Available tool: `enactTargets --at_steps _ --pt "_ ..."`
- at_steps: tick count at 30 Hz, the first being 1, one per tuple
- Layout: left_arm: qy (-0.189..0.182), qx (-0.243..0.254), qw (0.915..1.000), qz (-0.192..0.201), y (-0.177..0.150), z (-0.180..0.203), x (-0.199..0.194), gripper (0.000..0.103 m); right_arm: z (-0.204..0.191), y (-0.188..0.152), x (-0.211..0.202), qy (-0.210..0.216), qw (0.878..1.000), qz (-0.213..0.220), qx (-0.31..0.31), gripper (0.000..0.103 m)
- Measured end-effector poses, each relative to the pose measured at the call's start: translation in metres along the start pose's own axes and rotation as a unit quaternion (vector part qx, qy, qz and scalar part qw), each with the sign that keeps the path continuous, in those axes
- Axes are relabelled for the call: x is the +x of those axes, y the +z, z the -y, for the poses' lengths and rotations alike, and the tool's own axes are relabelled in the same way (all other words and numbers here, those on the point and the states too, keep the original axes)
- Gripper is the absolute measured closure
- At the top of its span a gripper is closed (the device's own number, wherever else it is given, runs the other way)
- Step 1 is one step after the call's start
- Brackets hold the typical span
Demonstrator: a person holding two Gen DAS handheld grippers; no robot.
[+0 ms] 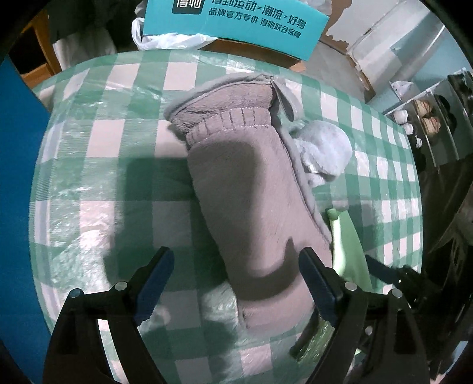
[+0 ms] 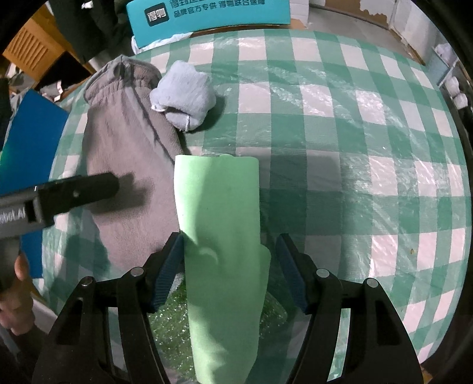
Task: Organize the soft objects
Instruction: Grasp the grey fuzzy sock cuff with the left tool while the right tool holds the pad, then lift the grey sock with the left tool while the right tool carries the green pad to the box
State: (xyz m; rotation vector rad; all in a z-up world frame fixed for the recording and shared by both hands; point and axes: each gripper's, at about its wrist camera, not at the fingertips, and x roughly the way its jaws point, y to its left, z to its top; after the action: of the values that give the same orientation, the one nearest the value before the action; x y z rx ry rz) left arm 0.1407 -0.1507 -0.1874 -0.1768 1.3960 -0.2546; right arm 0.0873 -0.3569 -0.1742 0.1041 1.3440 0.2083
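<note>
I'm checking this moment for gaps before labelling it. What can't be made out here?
- Green cloth: near end runs off the bottom edge, right wrist view; in the left wrist view the grey cloth and a gripper finger cover most of it.
- Shelf items: too small, left wrist view.
- Box: top cut off, both views.

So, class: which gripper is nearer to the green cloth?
Right. The right gripper straddles the green cloth, jaws open either side of it. The left gripper hangs open over the grey sock beside it.
</note>
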Motion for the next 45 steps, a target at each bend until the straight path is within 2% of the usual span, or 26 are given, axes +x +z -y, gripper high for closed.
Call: enactTargets --at_steps 3,5,6,7,11,13,18,34,39,45 --pt "-0.018 -0.008 0.9998 0.006 0.001 -0.002 0.002 0.017 -0.001 0.0 0.0 0.0 1.0 0.003 -0.001 0.043" --pt "-0.027 -0.009 0.9996 0.005 0.001 -0.001 0.003 0.029 -0.002 -0.001 0.002 0.005 1.0 0.001 -0.001 0.056" --pt "-0.03 -0.008 0.9995 0.0 0.001 0.0 0.004 0.041 -0.003 -0.001 0.003 0.007 1.0 0.001 -0.001 0.059" --pt "-0.033 -0.007 0.9994 -0.004 0.001 0.0 0.005 0.054 -0.003 -0.001 0.003 0.008 1.0 0.001 -0.001 0.067" --pt "-0.047 0.002 0.9989 0.0 -0.002 0.003 0.002 0.076 -0.009 0.001 0.002 0.014 1.0 0.003 -0.006 0.089" --pt "-0.049 0.006 0.9988 0.004 -0.002 0.004 -0.002 0.082 -0.011 0.002 0.0 0.014 1.0 0.007 -0.004 0.091" --pt "-0.041 0.014 0.9989 0.017 -0.004 0.003 -0.014 0.086 -0.009 0.004 -0.009 0.017 1.0 0.02 0.01 0.097" --pt "0.013 0.082 0.9948 0.058 -0.027 0.005 -0.063 0.088 -0.017 -0.005 -0.053 0.027 0.997 0.067 0.013 0.097" --pt "0.026 0.092 0.9927 0.073 -0.033 0.003 -0.08 0.089 -0.023 -0.012 -0.057 0.05 0.996 0.063 0.024 0.097" --pt "0.031 0.091 0.9927 0.073 -0.041 -0.003 -0.083 0.089 -0.044 -0.025 -0.034 0.066 0.997 0.03 0.025 0.097"
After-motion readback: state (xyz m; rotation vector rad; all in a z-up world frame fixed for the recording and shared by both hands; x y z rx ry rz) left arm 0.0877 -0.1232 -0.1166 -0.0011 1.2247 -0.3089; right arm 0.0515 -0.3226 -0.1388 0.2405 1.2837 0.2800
